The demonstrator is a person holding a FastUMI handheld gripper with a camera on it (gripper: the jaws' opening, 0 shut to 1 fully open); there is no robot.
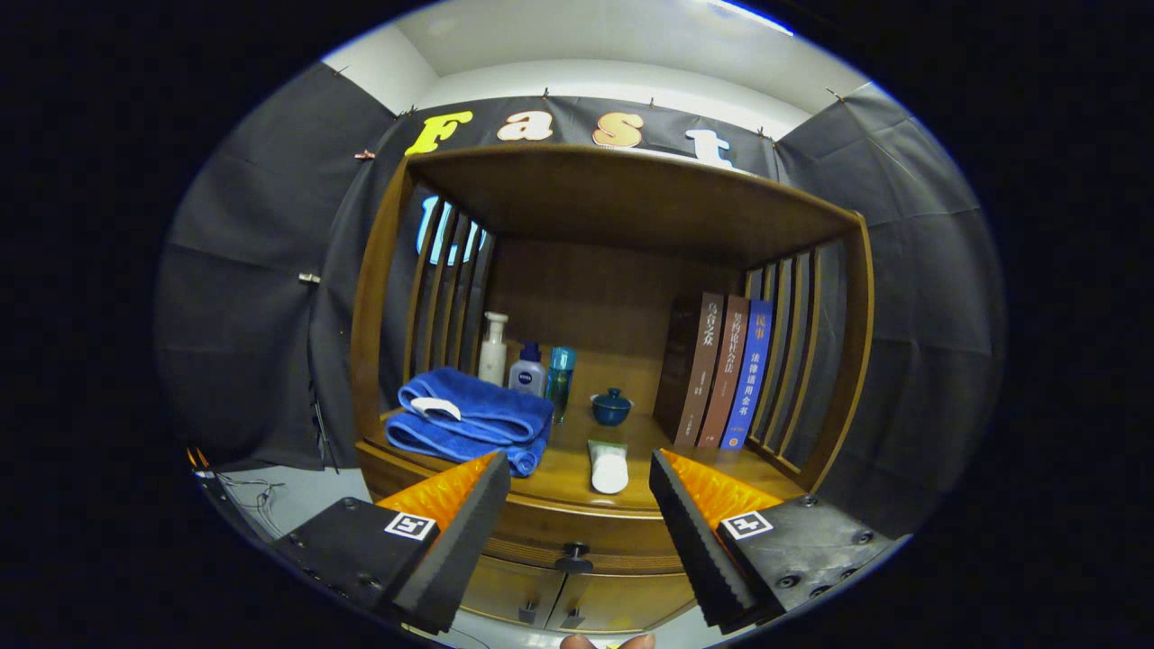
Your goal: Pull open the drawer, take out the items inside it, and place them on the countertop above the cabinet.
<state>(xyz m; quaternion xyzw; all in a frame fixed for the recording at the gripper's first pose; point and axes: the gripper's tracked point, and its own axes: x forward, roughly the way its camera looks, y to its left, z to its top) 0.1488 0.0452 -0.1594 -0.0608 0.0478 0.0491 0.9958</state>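
Note:
My gripper is open, nothing between its two orange-and-black fingers. Between them and lower down, the wooden cabinet's drawer is closed, its dark round knob facing me. Just beyond the fingertips lies the countertop. On it a white tube lies near the front edge, midway between the fingers. A folded blue towel sits at the left, close to my left finger. What the drawer holds is hidden.
At the back of the countertop stand a white pump bottle, a small blue-capped bottle, a teal bottle and a small blue lidded cup. Three books lean at the right. Slatted sides and a wooden top enclose the shelf. Cabinet doors lie below.

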